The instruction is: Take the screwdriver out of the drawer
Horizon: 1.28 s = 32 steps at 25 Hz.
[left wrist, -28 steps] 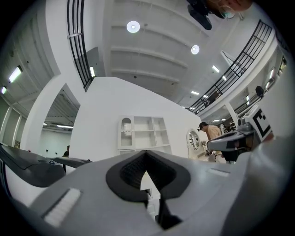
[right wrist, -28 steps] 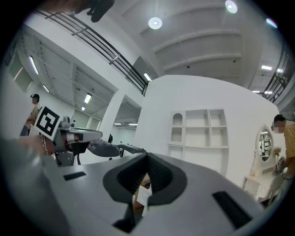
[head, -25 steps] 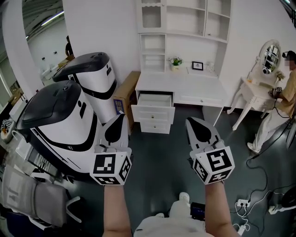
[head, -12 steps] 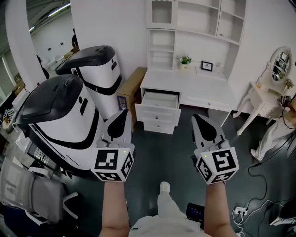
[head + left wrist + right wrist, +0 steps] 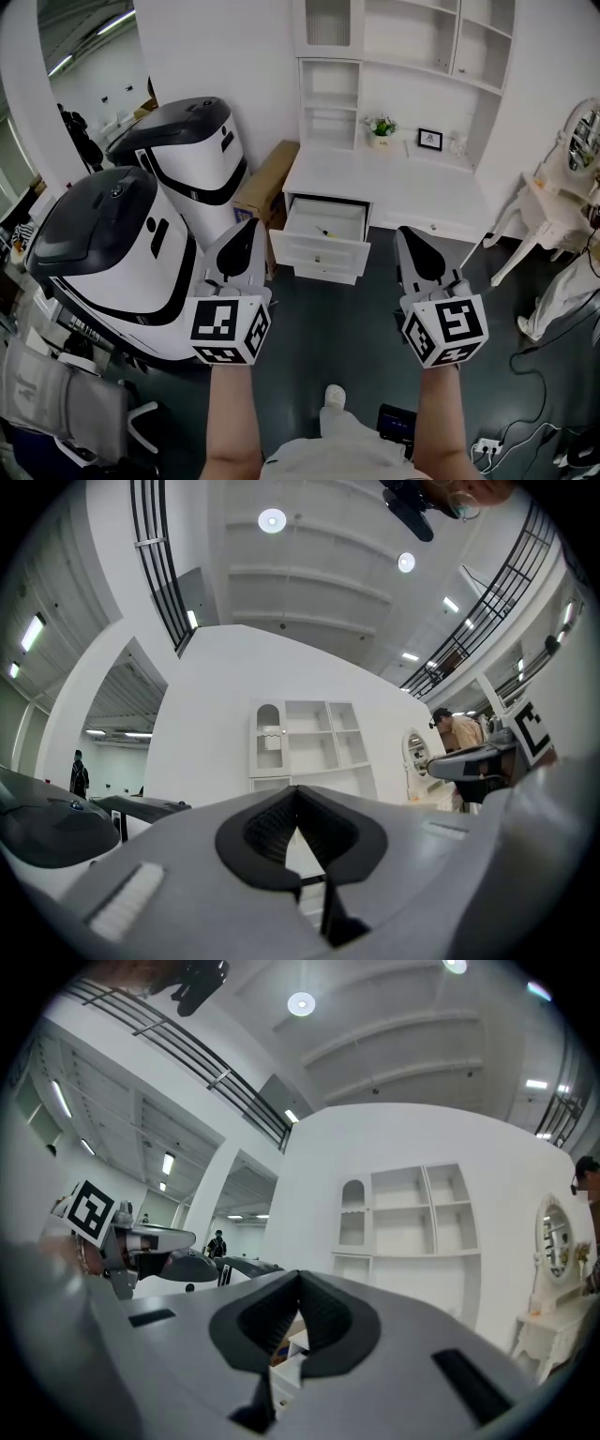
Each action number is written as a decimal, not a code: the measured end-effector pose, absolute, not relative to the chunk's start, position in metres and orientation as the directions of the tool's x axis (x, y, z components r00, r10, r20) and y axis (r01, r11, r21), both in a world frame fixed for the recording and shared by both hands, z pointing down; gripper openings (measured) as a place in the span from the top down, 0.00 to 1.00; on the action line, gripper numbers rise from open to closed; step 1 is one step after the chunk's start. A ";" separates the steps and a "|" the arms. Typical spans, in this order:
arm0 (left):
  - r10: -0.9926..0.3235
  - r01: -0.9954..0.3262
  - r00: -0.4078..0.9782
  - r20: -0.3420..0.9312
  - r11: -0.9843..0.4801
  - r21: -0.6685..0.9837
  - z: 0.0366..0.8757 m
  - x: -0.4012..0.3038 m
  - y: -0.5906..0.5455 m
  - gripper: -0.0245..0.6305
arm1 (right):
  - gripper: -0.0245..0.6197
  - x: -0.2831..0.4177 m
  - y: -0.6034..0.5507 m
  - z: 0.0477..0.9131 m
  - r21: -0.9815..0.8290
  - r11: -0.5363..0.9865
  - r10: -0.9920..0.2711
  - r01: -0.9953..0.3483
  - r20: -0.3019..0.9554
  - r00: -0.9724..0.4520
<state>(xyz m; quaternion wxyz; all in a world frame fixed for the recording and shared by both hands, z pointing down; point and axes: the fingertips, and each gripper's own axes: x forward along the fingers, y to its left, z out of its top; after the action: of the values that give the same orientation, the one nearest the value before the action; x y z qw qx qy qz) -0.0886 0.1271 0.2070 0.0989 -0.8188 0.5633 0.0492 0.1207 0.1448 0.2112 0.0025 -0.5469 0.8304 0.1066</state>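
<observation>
The white desk's top drawer (image 5: 322,253) stands pulled out, straight ahead across the dark floor. Inside it lies a small thin dark thing (image 5: 323,231), apparently the screwdriver. My left gripper (image 5: 247,227) is held out in front of me, shut and empty, well short of the drawer and a little to its left. My right gripper (image 5: 405,234) is level with it, also shut and empty, to the drawer's right. In the left gripper view the gripper (image 5: 298,793) has its jaws together, pointing at the white shelf unit. In the right gripper view the gripper (image 5: 298,1281) is shut as well.
Two large white-and-black machines (image 5: 112,253) (image 5: 192,150) stand close on the left, with a cardboard box (image 5: 267,178) beside the desk. A white vanity table (image 5: 553,211) and a person's legs (image 5: 562,295) are at the right. Cables and a power strip (image 5: 487,445) lie on the floor.
I have come closer to the desk with both grippers held out. The drawer looks larger and its inside now shows. Both grippers stay shut.
</observation>
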 end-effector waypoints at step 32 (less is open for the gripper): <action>-0.932 -0.942 0.333 -0.142 -0.322 -0.099 0.226 -0.058 -0.114 0.95 | 0.90 0.148 -0.107 0.232 0.155 0.432 -0.893 -0.888 -0.066 -0.446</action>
<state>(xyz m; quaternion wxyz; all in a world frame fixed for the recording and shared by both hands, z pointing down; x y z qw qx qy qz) -0.0584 -0.1141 0.2255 0.0817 -0.8124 0.5767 0.0293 0.1479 -0.1069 0.2323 -0.0128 -0.5262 0.8462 0.0834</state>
